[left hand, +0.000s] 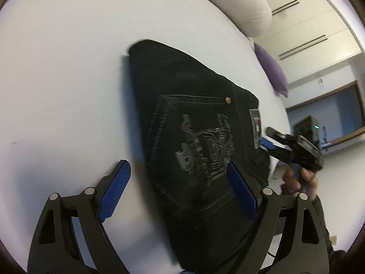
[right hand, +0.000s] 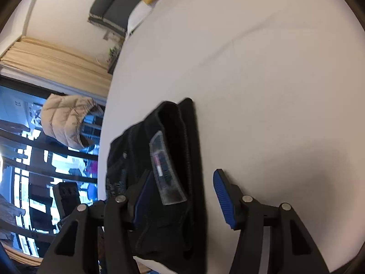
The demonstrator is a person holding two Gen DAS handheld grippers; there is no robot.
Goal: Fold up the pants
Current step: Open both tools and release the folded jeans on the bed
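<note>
Black pants (left hand: 189, 118) lie folded into a compact stack on the white bed sheet (left hand: 63, 73), back pocket with grey embroidery facing up. My left gripper (left hand: 180, 180) hovers over the stack's near part, open wide, its blue pads (left hand: 114, 194) clear of the cloth. In the right wrist view the stack's waistband edge (right hand: 178, 150) with a clear size label (right hand: 164, 173) sits between the pads of my right gripper (right hand: 182, 196). Its jaws stand open and the right pad is off the cloth, over bare sheet. That right gripper (left hand: 267, 138) and the hand holding it (left hand: 296, 178) show at the stack's right edge.
White pillows (left hand: 246, 6) and a purple cushion (left hand: 271, 73) lie at the far end of the bed. Wardrobe doors (left hand: 308, 22) stand beyond. The bed's edge (right hand: 105, 118) runs close to the pants, with a window and a beige quilted jacket (right hand: 66, 123) past it.
</note>
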